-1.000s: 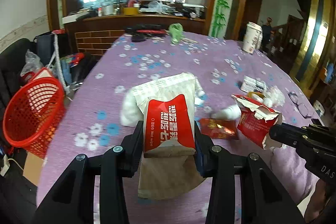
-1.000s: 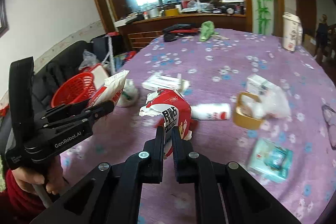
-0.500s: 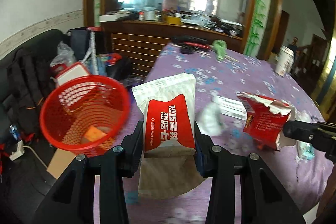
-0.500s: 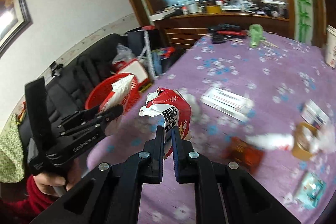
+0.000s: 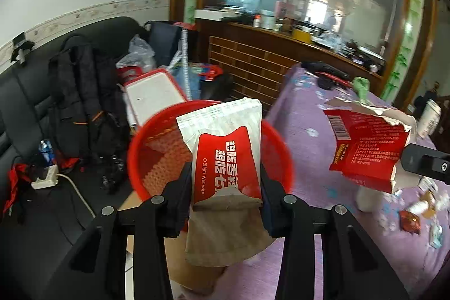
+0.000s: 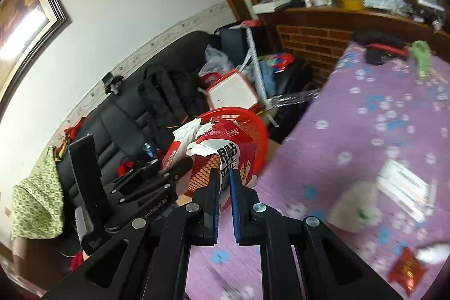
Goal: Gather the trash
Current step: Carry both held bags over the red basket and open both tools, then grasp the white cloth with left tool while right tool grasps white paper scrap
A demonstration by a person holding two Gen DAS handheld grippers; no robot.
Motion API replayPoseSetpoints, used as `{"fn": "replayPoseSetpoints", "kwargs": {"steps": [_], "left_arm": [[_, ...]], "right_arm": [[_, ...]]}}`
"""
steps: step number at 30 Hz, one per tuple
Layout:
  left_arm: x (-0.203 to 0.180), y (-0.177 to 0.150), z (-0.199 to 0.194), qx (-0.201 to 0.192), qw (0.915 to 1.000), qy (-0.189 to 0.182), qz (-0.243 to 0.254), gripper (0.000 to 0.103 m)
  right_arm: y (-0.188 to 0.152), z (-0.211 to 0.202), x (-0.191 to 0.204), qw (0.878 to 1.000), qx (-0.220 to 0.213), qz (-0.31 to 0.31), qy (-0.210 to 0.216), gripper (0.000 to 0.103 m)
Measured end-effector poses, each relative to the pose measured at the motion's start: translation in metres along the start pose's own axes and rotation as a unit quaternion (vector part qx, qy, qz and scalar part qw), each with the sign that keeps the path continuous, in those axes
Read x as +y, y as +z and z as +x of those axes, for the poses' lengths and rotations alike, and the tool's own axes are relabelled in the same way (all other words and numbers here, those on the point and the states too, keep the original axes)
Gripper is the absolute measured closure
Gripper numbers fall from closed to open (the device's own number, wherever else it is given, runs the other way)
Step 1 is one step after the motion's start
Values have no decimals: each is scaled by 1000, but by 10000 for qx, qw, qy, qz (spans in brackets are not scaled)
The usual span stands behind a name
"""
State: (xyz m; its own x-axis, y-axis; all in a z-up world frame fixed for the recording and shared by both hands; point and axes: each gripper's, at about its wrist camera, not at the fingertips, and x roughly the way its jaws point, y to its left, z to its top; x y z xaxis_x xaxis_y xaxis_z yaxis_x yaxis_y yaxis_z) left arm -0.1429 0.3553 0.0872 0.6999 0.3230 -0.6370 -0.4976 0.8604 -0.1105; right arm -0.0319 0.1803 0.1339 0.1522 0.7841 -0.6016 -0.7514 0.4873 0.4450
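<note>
Left gripper (image 5: 226, 187) clamps the wet-wipe pack (image 5: 225, 156) upright, long axis vertical, over the red basket (image 5: 157, 148). Right gripper (image 6: 224, 184) pinches the torn red carton (image 6: 225, 156) beside the basket, at the purple table (image 6: 379, 131) edge.

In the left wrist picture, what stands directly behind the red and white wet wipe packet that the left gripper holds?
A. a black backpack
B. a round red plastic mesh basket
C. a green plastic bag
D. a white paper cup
B: the red and white wet wipe packet, clamped in the left gripper, covers the middle of the round red plastic mesh basket, whose rim shows on both sides.
</note>
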Motion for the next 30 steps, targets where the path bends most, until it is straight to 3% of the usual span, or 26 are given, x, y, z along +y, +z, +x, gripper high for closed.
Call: {"fn": "replayPoseSetpoints", "kwargs": {"steps": [12, 16, 21, 23, 27, 30], "left_arm": [[30, 13, 31, 155, 9993, 256, -216, 61], [34, 13, 37, 170, 9988, 324, -336, 35], [25, 7, 24, 79, 9994, 203, -280, 35], [12, 4, 16, 12, 9998, 102, -166, 35], [-34, -8, 5, -28, 9994, -335, 100, 31], [-77, -19, 6, 98, 9965, -714, 416, 31]], "right_arm": [[26, 83, 6, 9991, 340, 202, 138, 92], [26, 90, -3, 9989, 355, 314, 19, 84], [9, 52, -15, 9994, 112, 299, -114, 84], [-4, 28, -21, 9993, -35, 133, -356, 84], [-29, -20, -45, 9975, -353, 291, -539, 84], [-42, -58, -74, 9915, -673, 491, -1001, 84]]}}
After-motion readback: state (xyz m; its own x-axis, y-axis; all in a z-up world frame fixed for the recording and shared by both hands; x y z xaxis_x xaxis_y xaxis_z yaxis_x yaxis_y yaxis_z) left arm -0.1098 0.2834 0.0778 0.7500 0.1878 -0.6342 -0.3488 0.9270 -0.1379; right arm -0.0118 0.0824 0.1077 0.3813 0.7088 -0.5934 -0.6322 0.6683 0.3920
